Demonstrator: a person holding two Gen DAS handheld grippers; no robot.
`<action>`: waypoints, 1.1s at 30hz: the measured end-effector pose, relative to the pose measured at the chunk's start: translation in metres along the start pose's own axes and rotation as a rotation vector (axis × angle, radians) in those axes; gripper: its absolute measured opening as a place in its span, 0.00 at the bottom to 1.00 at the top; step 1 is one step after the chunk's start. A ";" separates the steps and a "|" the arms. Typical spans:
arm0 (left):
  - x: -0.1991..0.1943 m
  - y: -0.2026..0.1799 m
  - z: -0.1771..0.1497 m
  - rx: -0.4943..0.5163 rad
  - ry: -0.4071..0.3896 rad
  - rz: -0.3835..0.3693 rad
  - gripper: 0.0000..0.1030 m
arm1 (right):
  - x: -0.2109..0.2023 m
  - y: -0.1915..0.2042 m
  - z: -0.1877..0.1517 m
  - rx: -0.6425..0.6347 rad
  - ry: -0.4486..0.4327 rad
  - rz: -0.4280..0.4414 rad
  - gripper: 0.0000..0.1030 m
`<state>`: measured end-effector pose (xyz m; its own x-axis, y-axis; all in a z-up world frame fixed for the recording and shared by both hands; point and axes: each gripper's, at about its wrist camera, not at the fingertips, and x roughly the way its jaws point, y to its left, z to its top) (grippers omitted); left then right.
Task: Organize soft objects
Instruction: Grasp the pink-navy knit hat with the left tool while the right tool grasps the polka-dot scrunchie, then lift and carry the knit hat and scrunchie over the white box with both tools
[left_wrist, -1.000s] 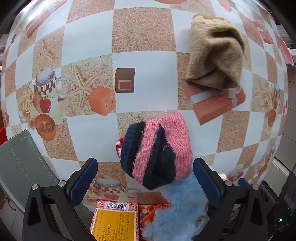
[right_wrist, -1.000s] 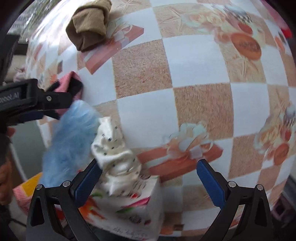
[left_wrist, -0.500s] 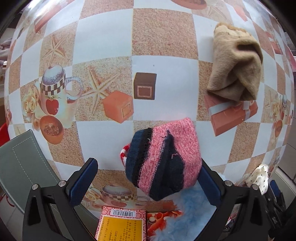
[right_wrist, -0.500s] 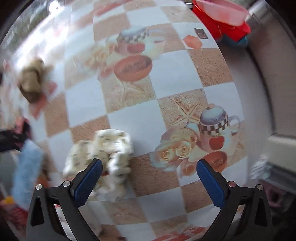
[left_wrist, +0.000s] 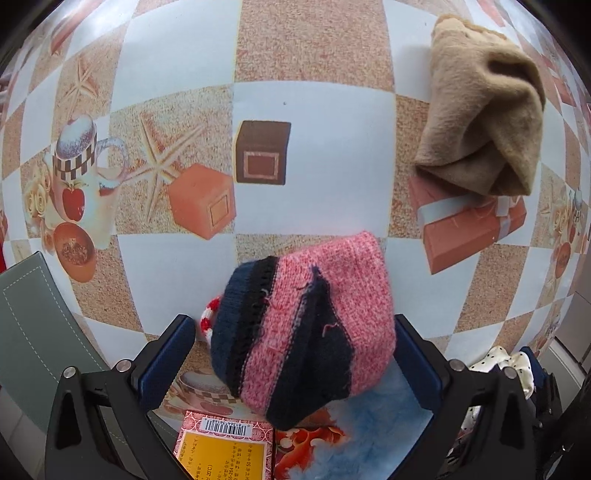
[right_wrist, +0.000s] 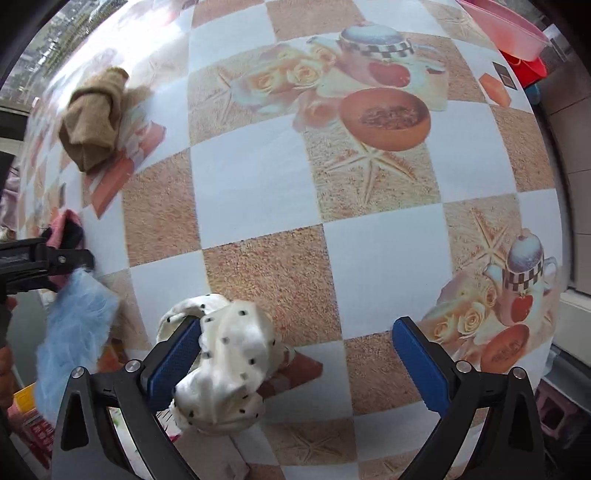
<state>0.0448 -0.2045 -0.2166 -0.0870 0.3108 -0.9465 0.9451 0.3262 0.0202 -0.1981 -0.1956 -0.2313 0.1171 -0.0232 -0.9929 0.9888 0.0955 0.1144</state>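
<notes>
- The left tool (left_wrist: 295, 354) is spread wide, one finger on each side of the pink and navy knitted hat (left_wrist: 306, 332); the right finger seems to touch the hat, the left one stands apart, so nothing is pinched yet; I judge it is placed so to close on the hat.
- The hat lies on the bench (left_wrist: 314, 122), partly over a blue fluffy cloth (left_wrist: 373, 428) at 5 o'clock.
- A beige cloth (left_wrist: 480, 125) rests well apart at 1 o'clock, probably waiting for its turn.
- The right tool (right_wrist: 295, 365) is also spread; the white dotted cloth (right_wrist: 225, 358) leans on its left finger, at 7 o'clock in its view, not gripped.
</notes>
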 end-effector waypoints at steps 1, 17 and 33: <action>0.000 0.000 0.000 0.002 0.000 0.002 1.00 | 0.001 0.005 -0.002 -0.008 -0.001 -0.013 0.99; 0.006 -0.012 0.035 0.005 0.024 0.005 1.00 | -0.004 0.030 -0.010 -0.075 0.014 0.033 1.00; -0.039 -0.049 0.006 0.236 -0.208 0.059 0.32 | -0.024 0.048 -0.023 -0.111 -0.030 0.050 0.21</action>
<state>0.0036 -0.2377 -0.1829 0.0132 0.1257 -0.9920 0.9957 0.0891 0.0245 -0.1560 -0.1681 -0.2026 0.1703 -0.0449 -0.9844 0.9656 0.2068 0.1576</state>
